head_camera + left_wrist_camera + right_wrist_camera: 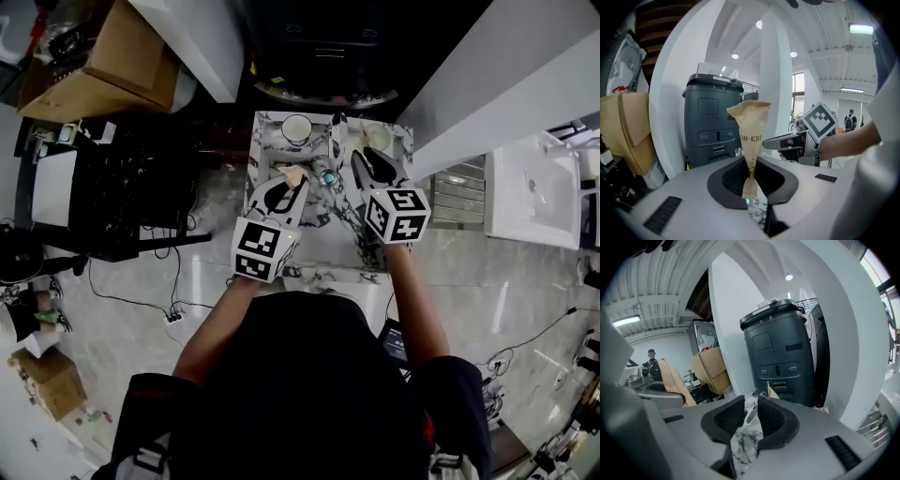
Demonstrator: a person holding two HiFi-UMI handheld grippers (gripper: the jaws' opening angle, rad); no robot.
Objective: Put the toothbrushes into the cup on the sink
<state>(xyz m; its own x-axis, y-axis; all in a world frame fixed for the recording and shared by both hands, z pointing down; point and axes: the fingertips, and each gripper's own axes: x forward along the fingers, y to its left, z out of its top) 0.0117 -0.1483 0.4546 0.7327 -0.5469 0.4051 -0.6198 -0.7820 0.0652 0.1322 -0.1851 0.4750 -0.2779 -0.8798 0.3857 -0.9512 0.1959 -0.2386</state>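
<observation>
While left gripper (751,180) pinches tapered paper sleeve (752,136) — right gripper (751,416) gapes.

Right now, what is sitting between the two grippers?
In the head view, a small teal round thing sits on the marble sink top between the left gripper, which pinches a paper-wrapped toothbrush, and the right gripper.

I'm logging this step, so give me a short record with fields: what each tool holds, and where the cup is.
left tool: shut on a tan paper-wrapped packet, held upright
right tool: jaws slightly apart, nothing between them
cup: white, at the far left of the marble top
packet in cup: no, not yet
</observation>
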